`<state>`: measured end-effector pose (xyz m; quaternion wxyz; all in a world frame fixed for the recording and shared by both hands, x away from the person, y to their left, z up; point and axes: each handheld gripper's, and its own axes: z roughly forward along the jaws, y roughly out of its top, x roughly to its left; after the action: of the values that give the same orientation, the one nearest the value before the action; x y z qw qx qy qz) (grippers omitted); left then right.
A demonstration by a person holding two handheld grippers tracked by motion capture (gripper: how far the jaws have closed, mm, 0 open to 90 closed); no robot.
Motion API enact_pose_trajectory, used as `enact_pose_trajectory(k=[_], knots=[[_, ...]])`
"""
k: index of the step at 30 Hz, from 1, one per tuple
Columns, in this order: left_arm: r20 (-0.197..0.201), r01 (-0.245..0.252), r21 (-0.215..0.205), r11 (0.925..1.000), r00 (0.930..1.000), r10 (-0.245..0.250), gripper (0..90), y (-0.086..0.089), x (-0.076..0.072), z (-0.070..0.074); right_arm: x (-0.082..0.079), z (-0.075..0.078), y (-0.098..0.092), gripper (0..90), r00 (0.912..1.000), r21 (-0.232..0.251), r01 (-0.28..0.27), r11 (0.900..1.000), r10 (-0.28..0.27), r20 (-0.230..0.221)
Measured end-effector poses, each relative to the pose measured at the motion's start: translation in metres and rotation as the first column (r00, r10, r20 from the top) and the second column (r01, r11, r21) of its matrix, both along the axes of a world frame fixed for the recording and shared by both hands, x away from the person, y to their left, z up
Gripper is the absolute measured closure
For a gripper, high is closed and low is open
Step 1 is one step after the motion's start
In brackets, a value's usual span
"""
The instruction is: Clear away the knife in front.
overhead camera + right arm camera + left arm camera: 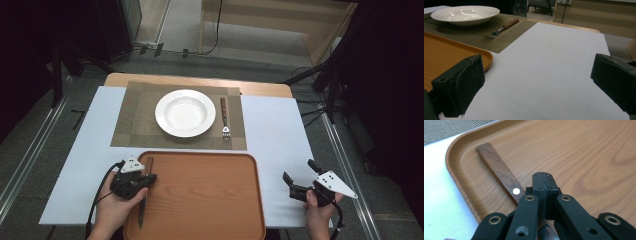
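Observation:
A knife with a dark wooden handle [148, 164] [499, 167] lies along the left side of the orange wooden tray [200, 195] [579, 152]. My left gripper [150, 178] [543, 180] hovers just over the knife, its jaws pressed flat together. The handle passes under the left jaw arm rather than between the tips. My right gripper [299, 171] [536, 82] stands wide open above the white table cover to the right of the tray, with nothing between its pads [461, 85].
A white deep plate [165, 125] [465, 12] rests on a woven brown placemat [135, 125] [474, 35] beyond the tray. A fork with a wooden handle [225, 120] [501, 28] lies right of the plate. The white cover [280, 130] spans the table.

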<state>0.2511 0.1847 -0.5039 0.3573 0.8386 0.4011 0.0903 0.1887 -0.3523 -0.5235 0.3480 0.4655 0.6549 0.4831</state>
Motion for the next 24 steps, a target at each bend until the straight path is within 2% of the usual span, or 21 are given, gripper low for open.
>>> enact_pose_trajectory(k=[5,8,13,15,16,18,19,20,21,24], knots=[[0.019,0.016,0.011,0.9998,0.9997,-0.016,89.4,0.008,-0.002,0.0,0.0,0.0,0.001,0.0,1.0,-0.004,-0.001,1.0,0.001,-0.002],[0.04,0.044,0.034,0.9985,0.9982,-0.045,89.4,0.014,-0.005,0.0,0.0,0.0,0.001,0.0,1.0,-0.006,0.001,1.0,-0.001,-0.003],[0.053,0.05,0.025,0.9985,0.9973,-0.051,89.3,0.024,-0.006,-0.001,0.0,0.0,0.001,0.0,1.0,-0.011,0.002,1.0,-0.002,-0.003],[0.056,0.045,-0.001,0.999,0.9975,-0.045,89.3,0.027,-0.006,-0.002,0.001,0.0,0.001,0.0,1.0,-0.015,0.0,1.0,0.0,-0.003],[0.078,0.041,-0.005,0.9992,0.9962,-0.04,89.2,0.028,-0.007,-0.002,0.0,0.0,0.002,0.0,1.0,-0.014,0.001,1.0,-0.001,-0.004],[0.098,0.04,-0.038,0.9985,0.9946,-0.036,88.7,0.03,-0.007,-0.001,0.0,0.0,0.001,0.0,1.0,-0.017,0.001,1.0,-0.001,0.002],[0.1,0.037,-0.055,0.9978,0.9945,-0.031,84.8,0.031,-0.007,-0.001,0.0,0.0,0.002,0.0,1.0,-0.016,-0.001,1.0,0.001,0.002],[0.104,0.036,-0.084,0.9958,0.9942,-0.027,73.2,0.033,-0.006,0.001,0.0,0.0,0.002,0.0,1.0,-0.019,0.001,1.0,-0.001,0.0],[0.112,0.028,-0.101,0.9945,0.9936,-0.016,73.2,0.034,-0.006,0.002,0.0,0.0,0.002,0.0,1.0,-0.019,0.001,1.0,-0.001,0.0],[0.151,0.0,-0.157,0.9876,0.9882,0.025,59.2,0.041,-0.007,0.007,0.0,0.0,0.002,0.0,1.0,-0.019,0.002,1.0,-0.002,-0.002]])
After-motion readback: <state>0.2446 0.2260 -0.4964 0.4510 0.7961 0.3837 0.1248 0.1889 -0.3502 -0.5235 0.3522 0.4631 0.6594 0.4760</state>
